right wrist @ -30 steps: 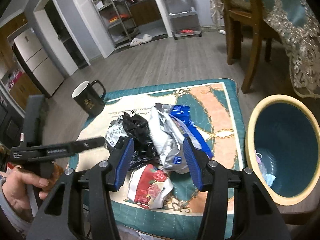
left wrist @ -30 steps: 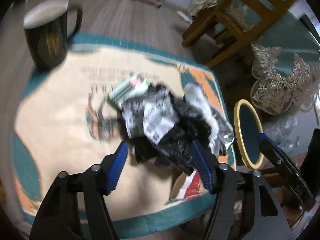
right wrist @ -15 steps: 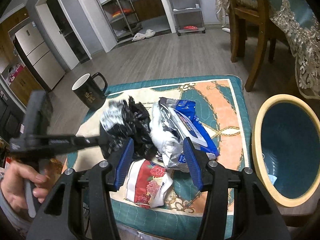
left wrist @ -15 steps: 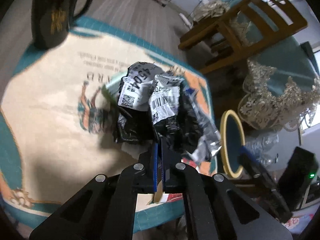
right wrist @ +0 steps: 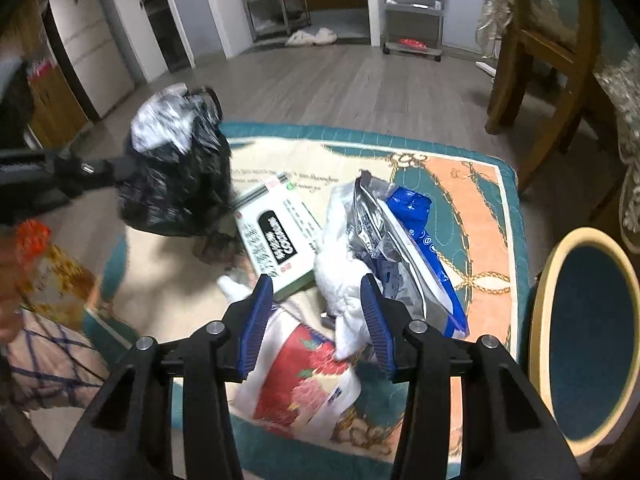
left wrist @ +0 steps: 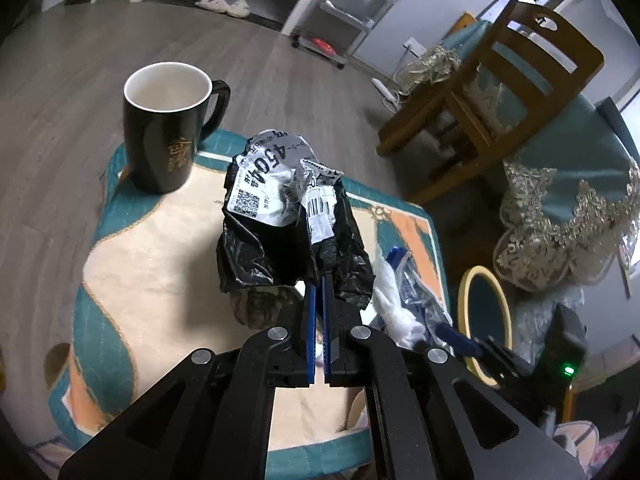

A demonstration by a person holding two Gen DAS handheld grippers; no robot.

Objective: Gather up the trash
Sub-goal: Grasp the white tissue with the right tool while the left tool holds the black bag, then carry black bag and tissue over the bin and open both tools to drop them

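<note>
My left gripper [left wrist: 319,280] is shut on a crumpled black plastic bag [left wrist: 280,236] with white labels and holds it up off the patterned mat [left wrist: 160,280]. In the right wrist view the same bag [right wrist: 176,184] hangs at the left. My right gripper [right wrist: 316,286] hovers low over the pile, its jaws closing; a wad of white paper [right wrist: 340,280] lies between them, and the pads do not press on it. Beside it lie a white box [right wrist: 276,236], a silver-and-blue pouch [right wrist: 404,248] and a floral wrapper [right wrist: 304,384].
A blue bin with a yellow rim [right wrist: 538,312] stands off the mat's right edge, also seen in the left wrist view as the bin [left wrist: 461,304]. A black mug [left wrist: 168,128] sits on the mat's far left corner. A wooden chair [left wrist: 500,92] and a lace-covered table stand behind.
The left gripper shut on the black bag and lifted it, uncovering the white box. The right gripper came down closer to the white paper, its jaws slightly narrower.
</note>
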